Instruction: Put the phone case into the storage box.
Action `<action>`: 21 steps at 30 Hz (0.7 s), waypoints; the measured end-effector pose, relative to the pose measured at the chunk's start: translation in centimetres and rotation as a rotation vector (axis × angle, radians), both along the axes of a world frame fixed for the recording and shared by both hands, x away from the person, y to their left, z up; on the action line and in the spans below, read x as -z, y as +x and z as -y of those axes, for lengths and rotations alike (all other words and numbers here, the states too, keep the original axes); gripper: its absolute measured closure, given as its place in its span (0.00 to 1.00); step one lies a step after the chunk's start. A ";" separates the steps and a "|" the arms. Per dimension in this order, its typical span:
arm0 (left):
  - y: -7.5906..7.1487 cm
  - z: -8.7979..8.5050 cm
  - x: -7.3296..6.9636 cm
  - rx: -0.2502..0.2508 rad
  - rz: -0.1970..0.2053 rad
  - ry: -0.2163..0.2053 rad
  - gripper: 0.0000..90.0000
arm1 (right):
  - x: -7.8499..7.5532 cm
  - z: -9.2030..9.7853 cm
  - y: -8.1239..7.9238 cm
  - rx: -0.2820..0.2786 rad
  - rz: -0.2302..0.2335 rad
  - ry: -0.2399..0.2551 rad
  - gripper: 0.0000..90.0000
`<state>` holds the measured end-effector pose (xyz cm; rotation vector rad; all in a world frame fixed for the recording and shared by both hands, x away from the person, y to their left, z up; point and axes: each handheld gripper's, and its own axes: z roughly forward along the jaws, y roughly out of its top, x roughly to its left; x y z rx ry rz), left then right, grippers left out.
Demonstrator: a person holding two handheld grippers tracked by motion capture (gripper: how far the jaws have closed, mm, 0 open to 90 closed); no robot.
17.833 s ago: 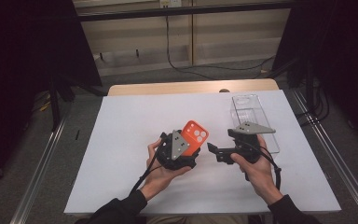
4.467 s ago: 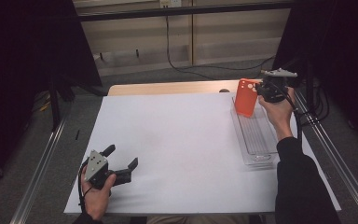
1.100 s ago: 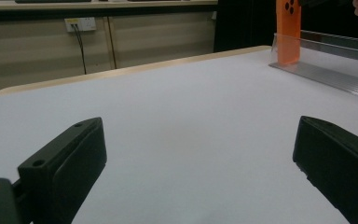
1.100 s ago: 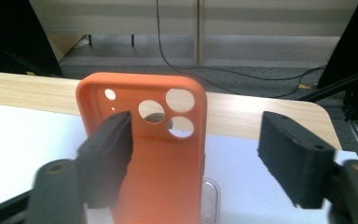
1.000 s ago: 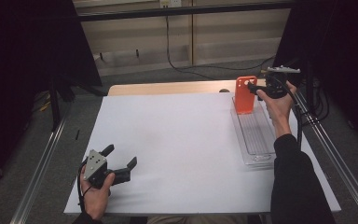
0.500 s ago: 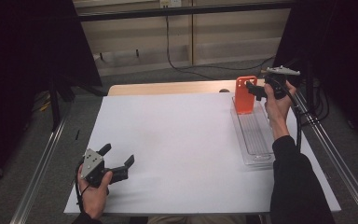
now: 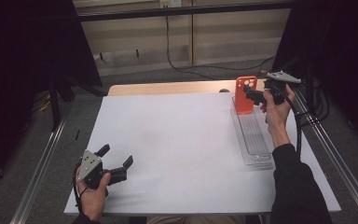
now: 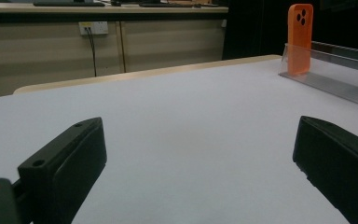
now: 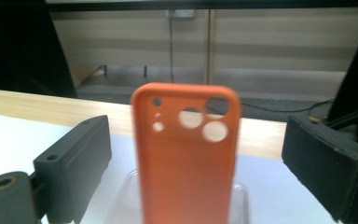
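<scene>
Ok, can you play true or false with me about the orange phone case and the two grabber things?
1. The orange phone case stands upright at the far end of the clear tray. True.
2. The right gripper squeezes the case tight. False: its jaws have just been opening and stand apart on either side of it, not touching.
3. The left gripper holds a toy. False: its open jaws hold nothing.
4. The left gripper sits low over the white table, near the front edge. True.
</scene>
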<state>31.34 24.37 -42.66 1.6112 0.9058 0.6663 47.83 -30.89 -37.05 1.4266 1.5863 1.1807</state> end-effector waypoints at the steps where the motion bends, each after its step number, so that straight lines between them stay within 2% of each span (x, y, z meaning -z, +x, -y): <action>1: 0.0 0.0 0.0 0.000 0.000 -0.002 0.03 | 0.1 -0.1 -0.2 -0.013 0.024 0.007 0.06; 5: -0.1 -0.2 -0.1 -0.001 0.006 0.002 0.03 | 0.1 -0.5 -0.7 0.005 0.057 0.005 0.09; 7: -0.1 -0.2 -0.1 -0.004 0.007 -0.009 0.03 | 0.1 -0.6 -1.0 0.004 0.060 0.003 0.09; 9: -0.1 -0.3 -0.1 -0.004 0.005 0.005 0.03 | 0.0 -0.7 -1.3 -0.003 0.061 -0.003 0.09; 11: -0.2 -0.2 -0.1 -0.007 0.011 -0.005 0.03 | 0.0 -0.7 -1.6 -0.003 0.071 -0.008 0.08; 18: -0.2 -0.2 -0.2 -0.003 0.014 0.002 0.03 | 0.3 -0.5 -2.9 -0.001 0.090 -0.010 0.05; 21: -0.2 -0.2 -0.2 -0.004 0.013 0.000 0.03 | 0.2 -0.5 -3.3 -0.001 0.111 -0.011 0.07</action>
